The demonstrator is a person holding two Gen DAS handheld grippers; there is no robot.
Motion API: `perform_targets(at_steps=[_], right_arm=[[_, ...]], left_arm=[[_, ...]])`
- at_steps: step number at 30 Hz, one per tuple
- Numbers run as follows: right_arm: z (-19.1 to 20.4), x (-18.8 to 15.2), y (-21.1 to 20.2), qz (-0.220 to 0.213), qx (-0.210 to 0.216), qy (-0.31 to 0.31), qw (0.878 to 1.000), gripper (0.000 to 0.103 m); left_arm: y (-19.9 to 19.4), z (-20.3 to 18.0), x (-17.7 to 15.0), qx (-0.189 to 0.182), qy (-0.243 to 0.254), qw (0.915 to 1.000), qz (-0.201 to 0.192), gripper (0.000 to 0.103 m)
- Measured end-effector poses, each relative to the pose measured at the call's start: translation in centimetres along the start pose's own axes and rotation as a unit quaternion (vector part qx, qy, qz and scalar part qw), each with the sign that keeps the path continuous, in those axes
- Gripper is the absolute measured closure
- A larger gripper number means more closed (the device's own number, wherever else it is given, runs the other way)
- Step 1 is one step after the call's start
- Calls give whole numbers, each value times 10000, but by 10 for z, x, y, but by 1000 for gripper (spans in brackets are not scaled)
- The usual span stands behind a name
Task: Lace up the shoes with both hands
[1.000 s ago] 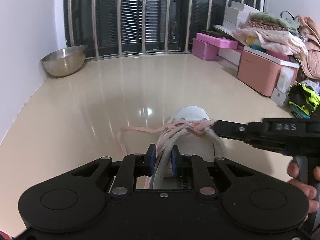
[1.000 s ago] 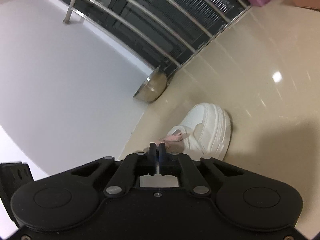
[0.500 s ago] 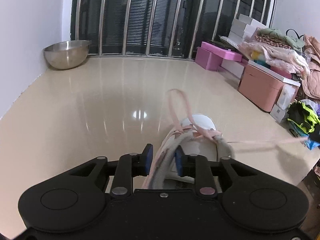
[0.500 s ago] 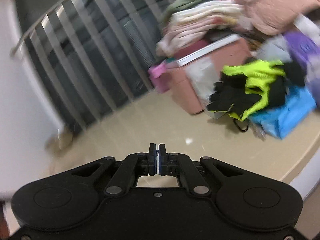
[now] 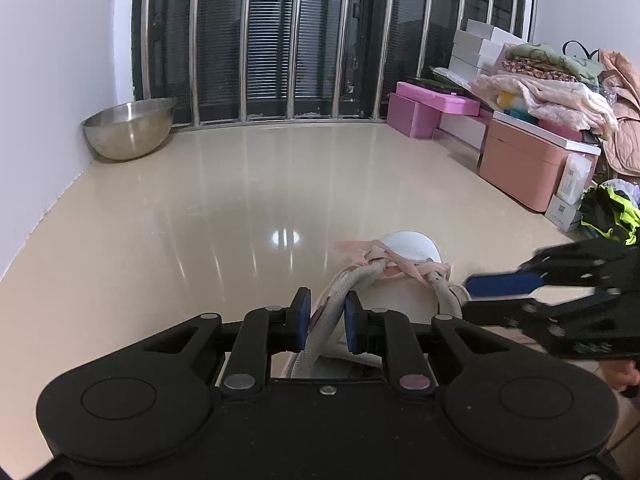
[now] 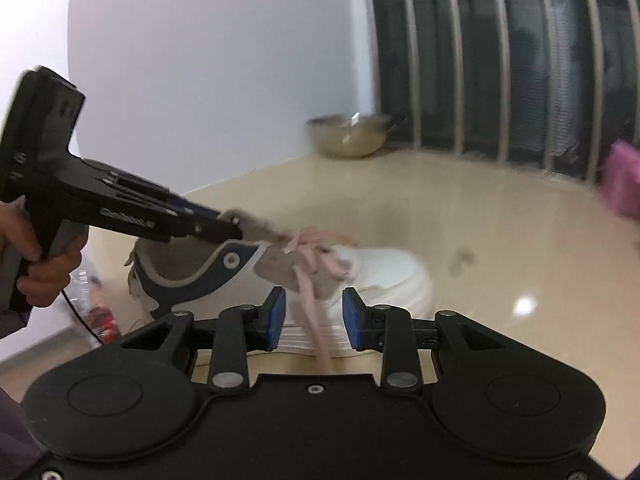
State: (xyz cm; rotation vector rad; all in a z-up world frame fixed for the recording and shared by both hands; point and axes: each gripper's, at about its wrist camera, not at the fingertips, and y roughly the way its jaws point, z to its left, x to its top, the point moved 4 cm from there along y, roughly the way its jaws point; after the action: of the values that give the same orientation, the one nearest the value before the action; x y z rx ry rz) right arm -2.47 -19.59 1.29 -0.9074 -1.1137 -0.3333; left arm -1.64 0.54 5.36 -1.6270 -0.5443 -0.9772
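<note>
Steel bowl (image 5: 129, 128) by the wall — pink boxes (image 5: 434, 110) opposite.

We hold the left gripper (image 5: 325, 322) pointing forward and somewhat downward, jaws narrowly parted and pinching the padded collar of the shoe (image 6: 280, 276). Our left hand (image 6: 36, 264) wraps its pistol handle, fingers curled on the trigger. The right gripper (image 6: 314, 318) comes in from the right side; its jaws have just been opening, and the pink lace (image 6: 316, 320) hangs loose between the blue pads, untouched.
</note>
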Motion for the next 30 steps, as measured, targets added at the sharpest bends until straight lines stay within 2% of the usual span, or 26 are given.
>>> perform_targets(at_steps=[1,5,8,13,18,20,22,24,26,28,30], right_arm=[[-5,-2,3,26,64,147,9999,100],[-10,-10,-15,-121,-81,315,9994,102],[-26,-19,-54,-399,-798,565,9944,102],[-64,-34,-102,-647,-1892,1104,9736,102],[-77,-26,-115,-954,-2337,1078,9616,101],[-77,-12,-104,-954,-2680,725,9559,95],[-76,4,-98,-954,-3040,411,9470,95],[-76,20,-108,-1259,-3299,382,9348,85],[-78,29,-125,-1522,-3353,581,9279,65],[-86,26,-140,-1475,-3302,909,9279,61],[-93,12,-152,-1138,-3211,1160,9330,61]], left_arm=[[0,1,0,-12,-6,10000,0,85],[1,7,1,-107,-219,9997,7,85],[2,10,0,-117,-333,9994,-57,85],[4,10,1,-38,-381,9992,-105,85],[9,4,5,60,-259,9996,-138,85],[12,5,7,185,-299,9992,-166,85],[14,8,8,357,-410,9983,-203,85],[13,13,8,508,-549,9969,-229,84],[12,15,7,587,-582,9963,-239,84],[10,14,6,631,-504,9964,-250,84],[8,15,5,640,-472,9965,-251,83]])
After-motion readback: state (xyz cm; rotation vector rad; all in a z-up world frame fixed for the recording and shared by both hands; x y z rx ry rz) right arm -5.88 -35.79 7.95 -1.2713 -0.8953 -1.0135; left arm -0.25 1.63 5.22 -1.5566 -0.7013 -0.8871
